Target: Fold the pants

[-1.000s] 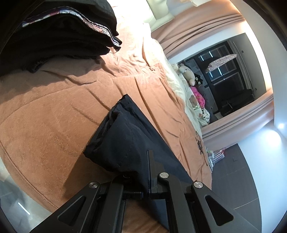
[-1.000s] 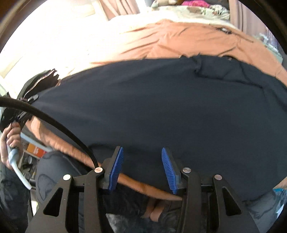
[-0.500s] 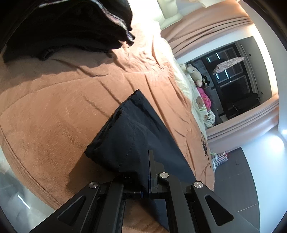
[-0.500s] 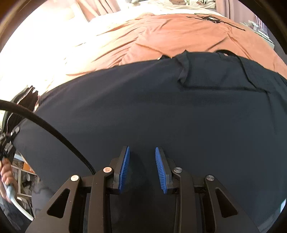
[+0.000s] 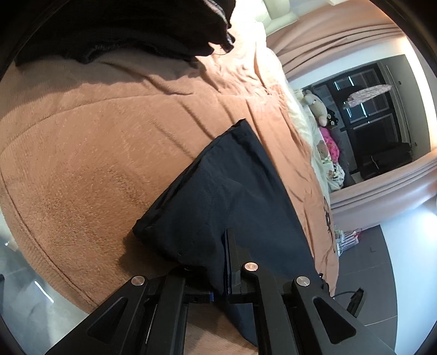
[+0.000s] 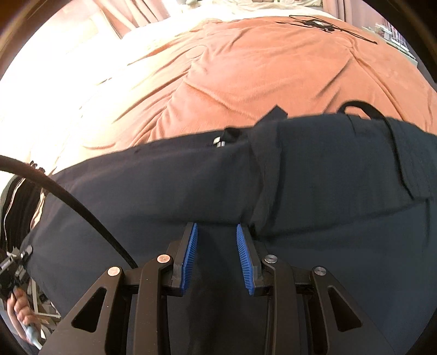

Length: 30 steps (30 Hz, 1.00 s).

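Dark navy pants (image 5: 229, 191) lie on an orange-brown blanket (image 5: 95, 142) on a bed. My left gripper (image 5: 218, 262) is shut on the pants' leg end and holds the cloth near the blanket's edge. In the right wrist view the pants (image 6: 191, 185) spread across the frame, waistband (image 6: 341, 128) with belt loops at the far side. My right gripper (image 6: 215, 232) is open, its blue pads (image 6: 191, 256) low over the pants near a fold by the pocket (image 6: 409, 177).
A stack of dark folded clothes (image 5: 123, 24) sits at the far end of the bed. Stuffed toys (image 5: 319, 109) lie by the window. The blanket (image 6: 259, 68) stretches beyond the waistband. A black cable (image 6: 68, 196) crosses the left. Grey floor (image 5: 368, 262) lies beside the bed.
My right gripper moved forward over the pants toward the waistband and its jaws narrowed, still open. My left gripper stayed shut on the leg end and shifted slightly.
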Available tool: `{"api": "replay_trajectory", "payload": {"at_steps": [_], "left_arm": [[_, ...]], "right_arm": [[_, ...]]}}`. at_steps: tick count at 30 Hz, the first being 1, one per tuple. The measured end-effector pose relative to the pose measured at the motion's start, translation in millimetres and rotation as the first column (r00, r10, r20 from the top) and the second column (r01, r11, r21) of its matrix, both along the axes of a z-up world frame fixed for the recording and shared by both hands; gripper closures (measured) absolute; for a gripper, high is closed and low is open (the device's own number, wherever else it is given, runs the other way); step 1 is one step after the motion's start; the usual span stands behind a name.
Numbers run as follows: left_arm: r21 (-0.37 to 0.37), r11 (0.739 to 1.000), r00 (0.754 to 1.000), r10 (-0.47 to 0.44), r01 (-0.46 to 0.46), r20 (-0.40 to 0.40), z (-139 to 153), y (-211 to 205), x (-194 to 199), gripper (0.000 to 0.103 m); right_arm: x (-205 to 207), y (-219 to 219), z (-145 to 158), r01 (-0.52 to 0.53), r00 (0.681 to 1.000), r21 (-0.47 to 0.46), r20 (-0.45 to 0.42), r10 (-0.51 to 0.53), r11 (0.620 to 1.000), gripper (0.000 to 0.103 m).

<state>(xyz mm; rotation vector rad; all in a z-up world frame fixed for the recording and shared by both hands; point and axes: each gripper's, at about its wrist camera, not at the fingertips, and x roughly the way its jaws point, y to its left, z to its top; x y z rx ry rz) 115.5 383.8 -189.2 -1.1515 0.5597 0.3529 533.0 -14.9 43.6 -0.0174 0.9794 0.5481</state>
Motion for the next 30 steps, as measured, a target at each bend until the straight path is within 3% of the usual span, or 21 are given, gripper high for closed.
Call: {"api": "replay_trajectory", "payload": {"at_steps": [3, 8, 13, 16, 19, 24, 30], "left_arm": [[-0.006, 1.0, 1.0, 0.008, -0.008, -0.008, -3.5, 1.2, -0.3, 0.095], [-0.006, 1.0, 1.0, 0.012, -0.012, -0.013, -5.5, 1.1, -0.9, 0.093], [0.0, 1.0, 1.0, 0.019, -0.019, -0.017, -6.6, -2.1, -4.5, 0.09], [-0.007, 1.0, 1.0, 0.025, -0.025, -0.017, -8.5, -1.9, -4.6, 0.09], [-0.004, 1.0, 0.999, 0.031, -0.031, -0.019, -8.2, -2.9, -4.3, 0.09], [-0.004, 0.999, 0.999, 0.034, -0.035, -0.016, -9.4, -4.6, -6.4, 0.09], [0.002, 1.0, 0.999, 0.031, -0.03, -0.03, -7.1, -4.3, -4.7, 0.09]], "right_arm": [[8.8, 15.1, -3.0, -0.036, 0.999, -0.003, 0.005, 0.037, 0.999, 0.075], [7.9, 29.0, 16.6, -0.193, 0.979, 0.016, 0.069, 0.191, 0.981, 0.075], [15.8, 34.1, 29.1, -0.294, 0.942, -0.109, 0.138, 0.307, 0.95, 0.075], [29.7, 40.8, 28.8, -0.337, 0.92, -0.198, 0.139, 0.366, 0.921, 0.072], [44.6, 49.7, 23.4, -0.381, 0.892, -0.267, 0.147, 0.428, 0.885, 0.05], [61.7, 70.3, 7.2, -0.426, 0.863, -0.36, 0.114, 0.492, 0.83, 0.05], [61.0, 111.8, -25.2, -0.491, 0.803, -0.488, 0.069, 0.592, 0.722, 0.05]]}}
